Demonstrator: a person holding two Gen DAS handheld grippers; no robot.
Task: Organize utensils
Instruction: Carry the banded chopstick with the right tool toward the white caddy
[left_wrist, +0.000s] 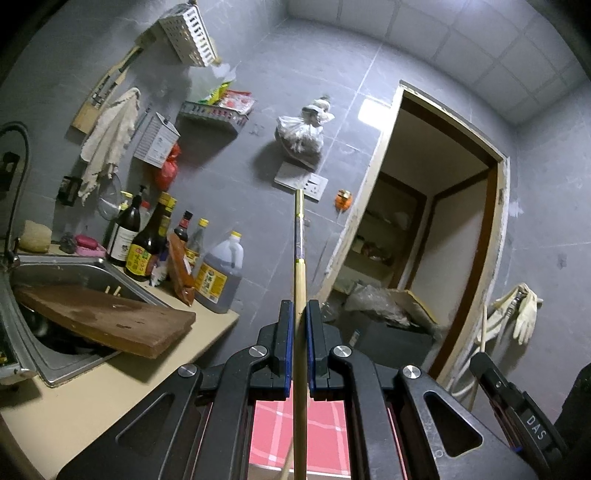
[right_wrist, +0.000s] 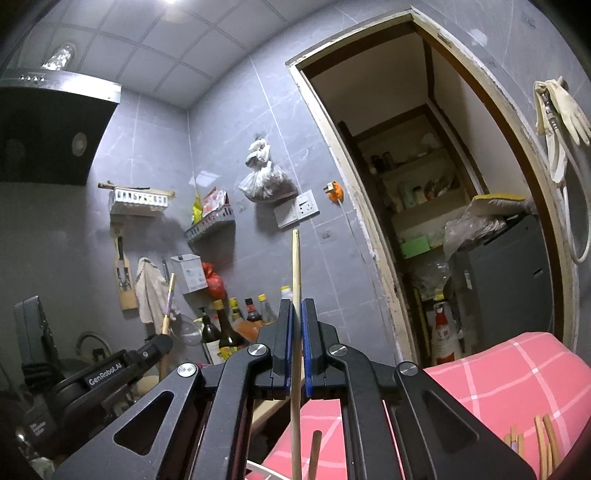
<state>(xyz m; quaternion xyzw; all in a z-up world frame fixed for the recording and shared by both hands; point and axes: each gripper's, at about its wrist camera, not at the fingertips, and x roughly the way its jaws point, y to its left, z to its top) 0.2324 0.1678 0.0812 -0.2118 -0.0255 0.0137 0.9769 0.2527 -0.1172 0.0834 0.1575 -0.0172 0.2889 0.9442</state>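
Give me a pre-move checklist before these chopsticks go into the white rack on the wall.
1. Left gripper shut on its decorated chopstick: ok.
2. Right gripper shut on its plain chopstick: ok.
3. Both sticks stand straight between the pads: ok.
4. White rack in sight: ok.
5. Free slot in the rack: cannot tell.
6. Grippers apart from each other: ok; the left gripper sits well to the left in the right view.

matt pale wood chopstick (left_wrist: 300, 280), with a glossy patterned band; plain wood chopstick (right_wrist: 296, 280). matt black plastic grippers (left_wrist: 298, 314) (right_wrist: 295, 314), blue pads (left_wrist: 289, 350). rough dark wood board (left_wrist: 107, 317) over a dull steel sink (left_wrist: 48, 365). glossy grey tiles (right_wrist: 229, 140). pink checked cloth (right_wrist: 498, 384).
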